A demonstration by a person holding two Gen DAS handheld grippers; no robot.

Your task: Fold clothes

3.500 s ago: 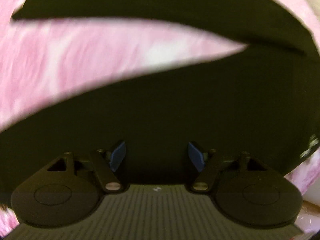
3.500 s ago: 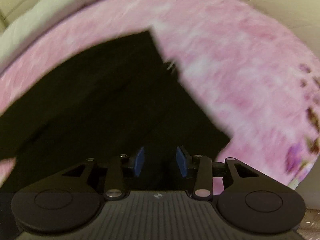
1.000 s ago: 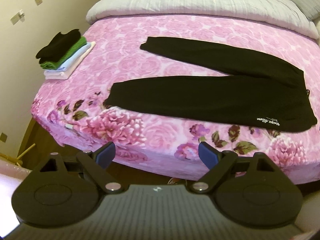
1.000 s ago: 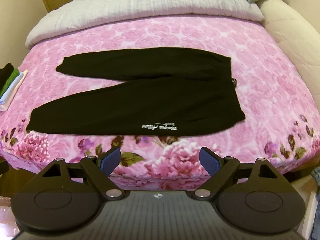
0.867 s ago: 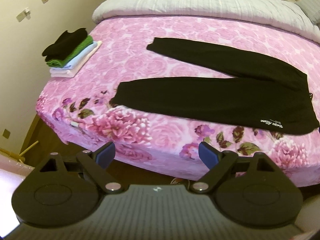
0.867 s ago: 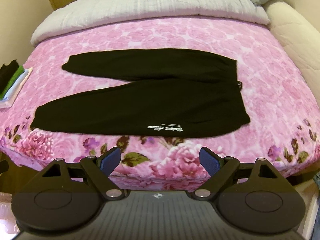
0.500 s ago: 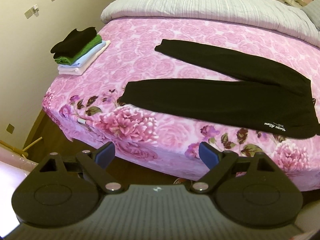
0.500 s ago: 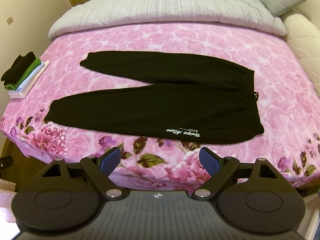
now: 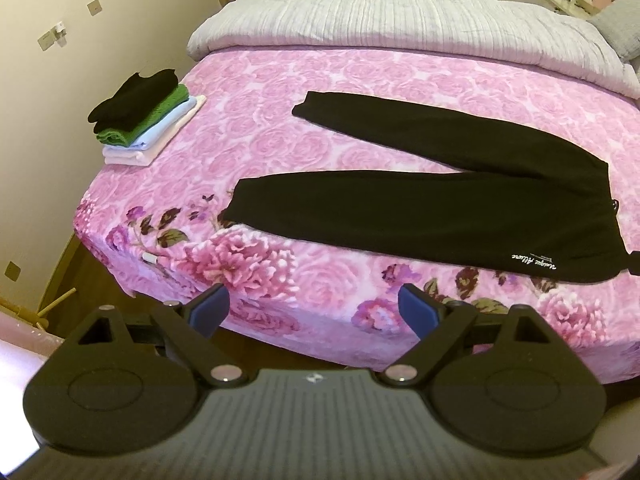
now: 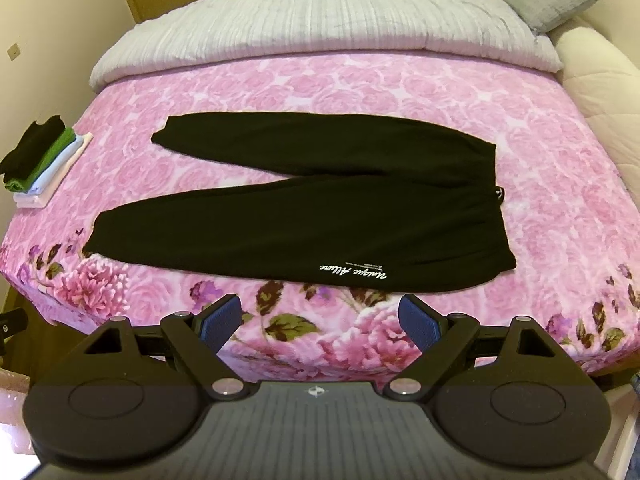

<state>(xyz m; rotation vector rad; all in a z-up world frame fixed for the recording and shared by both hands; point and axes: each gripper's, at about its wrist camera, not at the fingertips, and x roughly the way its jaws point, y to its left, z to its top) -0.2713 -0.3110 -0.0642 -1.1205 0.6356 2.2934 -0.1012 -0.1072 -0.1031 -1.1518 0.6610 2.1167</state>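
Black trousers lie spread flat on the pink flowered bedspread, legs pointing left and apart, waistband at the right, white lettering near the front hip. They also show in the right wrist view. My left gripper is open and empty, held off the bed's front edge below the near leg's cuff. My right gripper is open and empty, held off the front edge below the lettering.
A stack of folded clothes, black on green on pale blue and white, sits at the bed's left edge. A grey duvet lies across the far end. A cream padded surface stands at the right. Wooden floor lies below the bed.
Both grippers have pulled back from the trousers, from close over the black cloth to off the bed's front edge, and opened wide. In the last second they drifted slightly further back and right.
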